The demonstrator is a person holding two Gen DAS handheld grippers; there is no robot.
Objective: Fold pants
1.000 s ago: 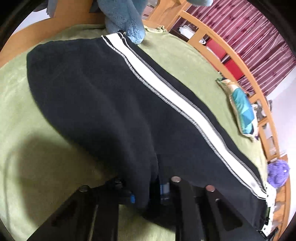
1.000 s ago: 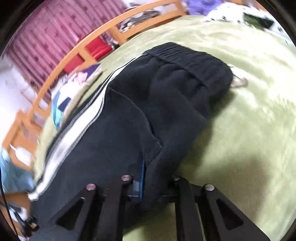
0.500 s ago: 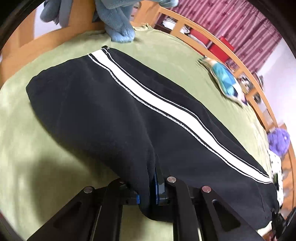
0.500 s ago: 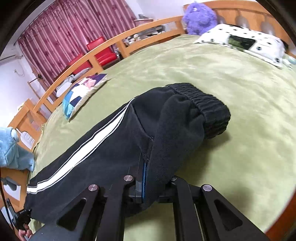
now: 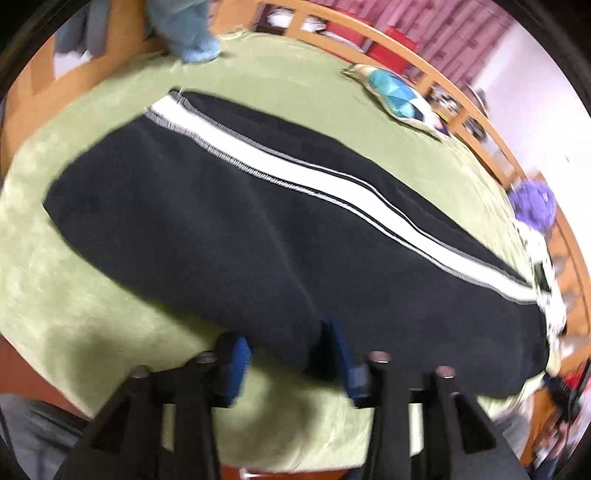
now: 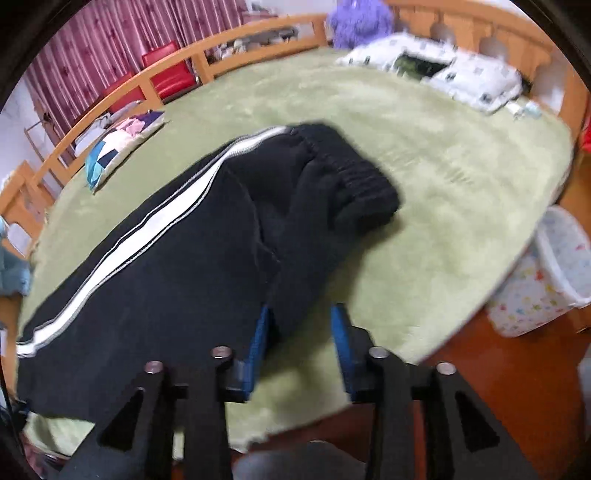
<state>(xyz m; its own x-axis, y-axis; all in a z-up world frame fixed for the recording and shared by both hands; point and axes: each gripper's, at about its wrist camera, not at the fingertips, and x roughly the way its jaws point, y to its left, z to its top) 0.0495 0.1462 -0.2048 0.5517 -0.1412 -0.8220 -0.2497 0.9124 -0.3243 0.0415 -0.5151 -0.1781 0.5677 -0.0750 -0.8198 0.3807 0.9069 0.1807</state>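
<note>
Pants (image 5: pixel 229 236), black with a white stripe (image 5: pixel 295 177) edged in thin grey lines along the outer seam, lie lengthwise across a green bed cover (image 5: pixel 92 295), folded leg over leg so that the stripe runs along the far side. In the right wrist view the ribbed elastic waistband (image 6: pixel 354 173) bunches up at the end nearest the white spotted pillow (image 6: pixel 472 74), and the stripe runs away toward the other end of the bed. The left claw (image 5: pixel 291 354) stands with its blue-padded fingers (image 5: pixel 238 358) spread apart, the near edge of the black cloth sagging loosely between them without being pinched. The right claw (image 6: pixel 303 332) is likewise parted, its blue pads on either side of a fold of the pants near the seam, with a gap showing on the right side. No brand mark, label or lettering can be read on the pants; both views are blurred. A patterned cushion (image 5: pixel 395 96) in teal and blue lies near the wooden bed rail (image 5: pixel 454 88), a purple plush toy (image 5: pixel 532 206) sits by the pillow, a blue plush toy (image 5: pixel 192 33) rests at the opposite end, and a white patterned bin (image 6: pixel 554 266) stands on the floor beside the bed.
</note>
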